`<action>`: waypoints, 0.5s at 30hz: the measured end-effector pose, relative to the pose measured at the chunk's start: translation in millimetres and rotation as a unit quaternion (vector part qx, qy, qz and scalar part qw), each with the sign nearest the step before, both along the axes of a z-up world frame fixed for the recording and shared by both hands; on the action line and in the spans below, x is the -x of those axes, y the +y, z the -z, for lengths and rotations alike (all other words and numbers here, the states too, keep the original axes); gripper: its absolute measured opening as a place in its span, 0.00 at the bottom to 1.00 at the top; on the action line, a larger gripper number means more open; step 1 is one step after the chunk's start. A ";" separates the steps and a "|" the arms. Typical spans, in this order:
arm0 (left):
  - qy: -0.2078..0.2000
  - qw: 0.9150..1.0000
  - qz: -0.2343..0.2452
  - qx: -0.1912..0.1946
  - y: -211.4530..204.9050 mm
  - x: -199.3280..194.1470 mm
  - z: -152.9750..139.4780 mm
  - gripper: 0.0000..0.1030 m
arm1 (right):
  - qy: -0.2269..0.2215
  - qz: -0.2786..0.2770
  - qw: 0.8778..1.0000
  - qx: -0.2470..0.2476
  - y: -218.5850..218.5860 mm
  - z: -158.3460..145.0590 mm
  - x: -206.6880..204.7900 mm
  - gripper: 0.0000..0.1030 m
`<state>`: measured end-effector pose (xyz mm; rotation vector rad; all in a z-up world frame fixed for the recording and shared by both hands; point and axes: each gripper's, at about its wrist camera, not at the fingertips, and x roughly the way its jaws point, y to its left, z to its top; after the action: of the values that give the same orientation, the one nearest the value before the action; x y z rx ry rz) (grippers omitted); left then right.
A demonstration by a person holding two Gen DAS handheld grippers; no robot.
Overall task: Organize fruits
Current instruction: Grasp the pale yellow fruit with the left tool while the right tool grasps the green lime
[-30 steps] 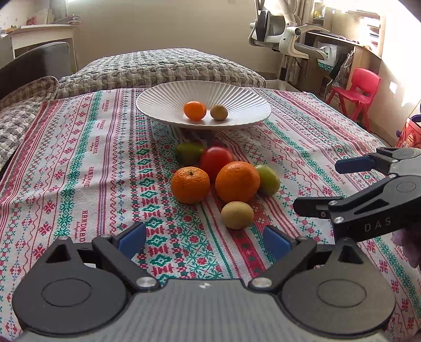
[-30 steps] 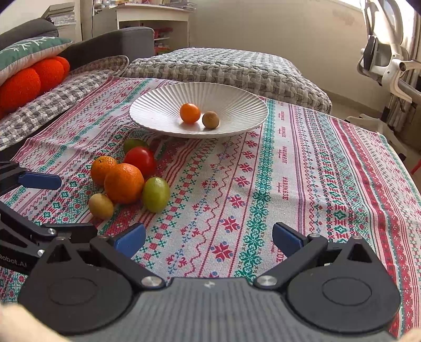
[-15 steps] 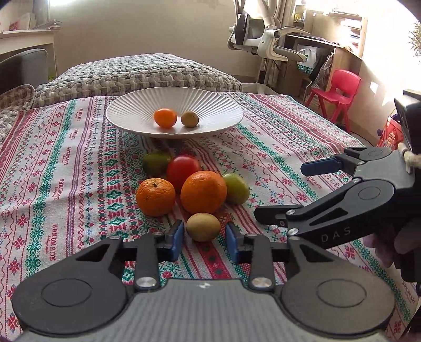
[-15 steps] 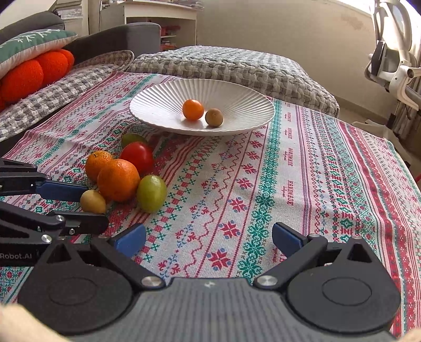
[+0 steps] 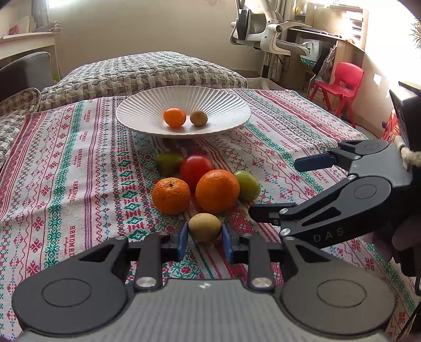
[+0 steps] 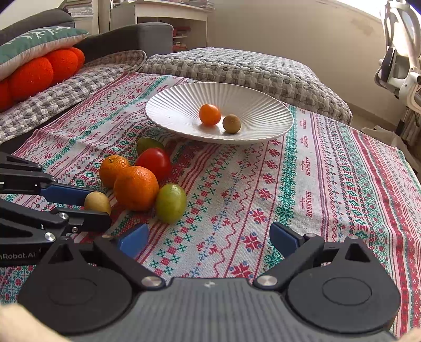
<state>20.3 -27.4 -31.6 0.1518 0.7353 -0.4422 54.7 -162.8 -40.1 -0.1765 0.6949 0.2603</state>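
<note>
Left claw set around the small yellow-brown fruit, blue pads on either side and very close; contact on both sides hard to confirm from these views, so grip state not certain. Right claw spread wide, holding nothing, hovering over bare cloth to the right of the pile.

Small fruit at the near edge of the cluster, resting on the tablecloth, just in front of the big orange and the smaller orange. Behind those, a red tomato and two green fruits, one to the right, one farther back. Farther still, the white ribbed bowl with a small orange fruit and a brown one already inside.

Likely light, round, firm-skinned, apt to roll or squirt out under an off-centre squeeze; best taken across its widest middle, with gentle pressure to avoid bruising. Neighbours close behind, so a straight lift probably safer than a drag.

Worktop covered in soft woven cloth, red and green patterned, some give and good friction. Beyond it a grey quilted bed; a red chair and a white office chair far right.
</note>
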 end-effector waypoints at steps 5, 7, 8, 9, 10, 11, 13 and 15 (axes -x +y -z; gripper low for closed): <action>0.000 1.000 -0.006 -0.003 7.0 1.0 -0.4 0.19 | 0.002 -0.008 1.000 0.001 7.8 -0.7 -3.1 0.89; 0.001 1.000 -0.010 -0.002 10.2 1.3 -0.9 0.19 | 0.002 -0.010 1.000 0.003 11.0 -0.6 -4.1 0.86; 0.001 1.000 -0.011 -0.002 11.4 1.2 -1.2 0.19 | 0.000 -0.011 1.000 0.004 12.3 -0.8 -4.3 0.85; 0.001 1.000 -0.012 -0.001 12.4 1.2 -1.4 0.19 | 0.000 -0.012 1.000 0.005 13.6 -1.0 -4.8 0.82; 0.001 1.000 -0.013 -0.001 13.7 1.6 -1.5 0.19 | 0.001 -0.014 1.000 0.004 14.6 -1.2 -5.3 0.80; 0.001 1.000 -0.014 -0.001 14.5 1.7 -1.7 0.19 | 0.001 -0.014 1.000 0.003 15.3 -1.5 -5.8 0.77; 0.000 1.000 -0.015 0.000 16.7 1.7 -2.0 0.19 | 0.002 -0.016 1.000 0.002 16.9 -2.3 -6.8 0.73; 0.000 1.000 -0.016 0.001 18.1 1.8 -2.4 0.19 | 0.002 -0.018 1.000 0.002 18.2 -2.6 -7.0 0.71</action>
<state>18.4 -9.3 -29.2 0.1385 0.7365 -0.4120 61.6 -144.5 -37.5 -0.1923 0.6973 0.2942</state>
